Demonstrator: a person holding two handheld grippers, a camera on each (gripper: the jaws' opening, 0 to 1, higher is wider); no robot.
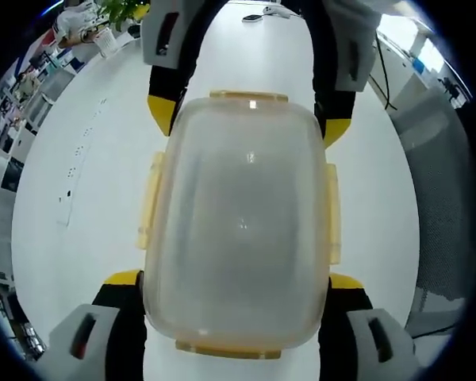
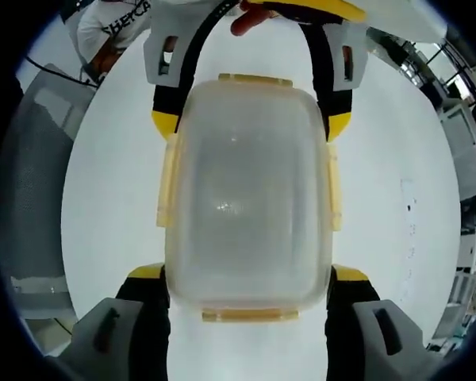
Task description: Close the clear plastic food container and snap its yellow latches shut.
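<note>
container: clear plastic food container (image 1: pixel 242 222) sits on the white table (image 1: pixel 87 198), lid on, wedged between the two grippers facing each other
latches: yellow latches (image 1: pixel 151 202) on all four edges, look folded flat
left gripper (image 1: pixel 236 305): jaws spread wide, one on each side of the near end of the box
right gripper (image 2: pixel 250 298): same deal from the opposite end, jaws spread, straddling the container
background: office desks, a person's hand (image 2: pixel 250 17) at the far edge

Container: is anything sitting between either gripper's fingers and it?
Nothing visible. The clear container lies between the left gripper fingers and, opposite, the right gripper fingers, on a white table. Whether the fingers actually touch it, I cannot tell.
</note>
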